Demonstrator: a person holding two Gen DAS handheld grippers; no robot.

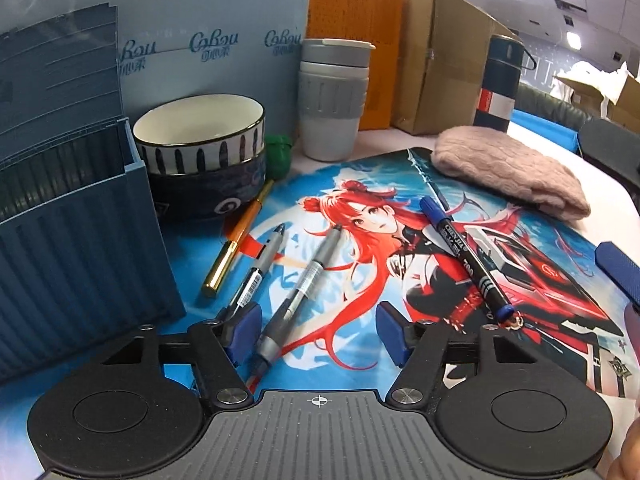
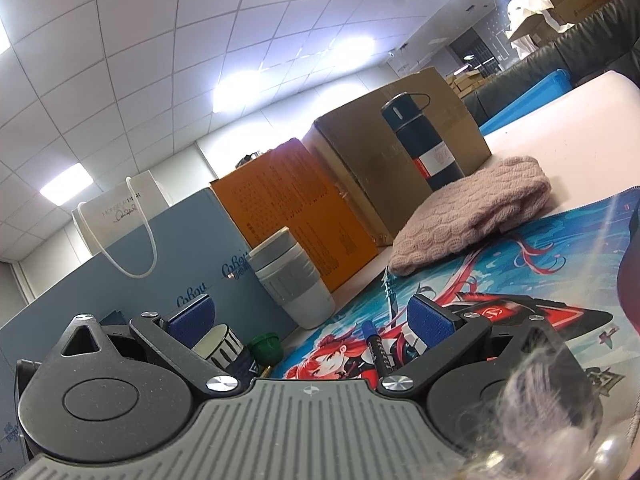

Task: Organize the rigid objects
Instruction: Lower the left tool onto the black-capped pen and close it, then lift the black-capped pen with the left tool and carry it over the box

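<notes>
Several pens lie on a printed anime desk mat (image 1: 352,184). A grey pen (image 1: 298,294) lies between the fingers of my open left gripper (image 1: 318,330). A second grey pen (image 1: 256,270) lies by the left pad, with an orange and gold pen (image 1: 236,242) left of it. A blue marker (image 1: 466,258) lies to the right and shows in the right wrist view (image 2: 378,350). A blue ribbed storage box (image 1: 76,248) stands at the left. My right gripper (image 2: 310,322) is open and empty, low over the mat.
Two stacked bowls (image 1: 200,148), a green object (image 1: 278,154) and a grey cup (image 1: 334,100) stand behind the pens. A pink knitted hat (image 1: 512,170), a dark thermos (image 1: 500,80), a cardboard box (image 1: 444,60), an orange box (image 1: 356,20) and a blue bag (image 1: 208,32) line the back.
</notes>
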